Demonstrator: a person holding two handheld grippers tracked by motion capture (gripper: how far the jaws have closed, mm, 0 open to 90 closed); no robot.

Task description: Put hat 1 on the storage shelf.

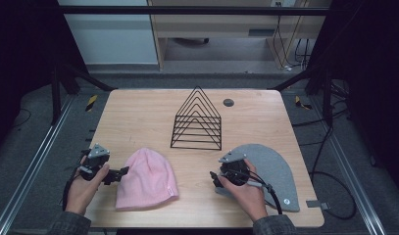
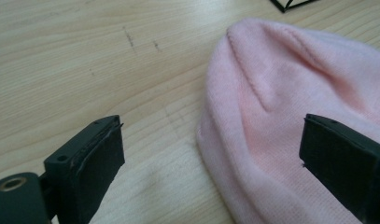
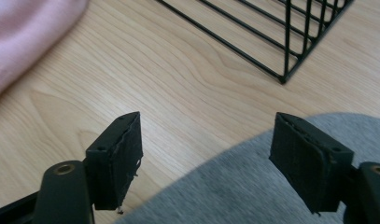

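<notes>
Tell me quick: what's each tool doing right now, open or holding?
Left tool: open, empty, jaws astride the pink hat's edge.
Right tool: open, empty, jaws over the grey hat's edge.

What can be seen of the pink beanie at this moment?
The pink beanie is a soft, fine-ribbed knit cap, lying flat on the wooden table near its front edge, rounded crown pointing away from the person, a small tag at its hem. A shallow crease runs down from the crown. The left tongs stand open at its left edge, one jaw over the knit, one over bare wood; it is not gripped.
</notes>
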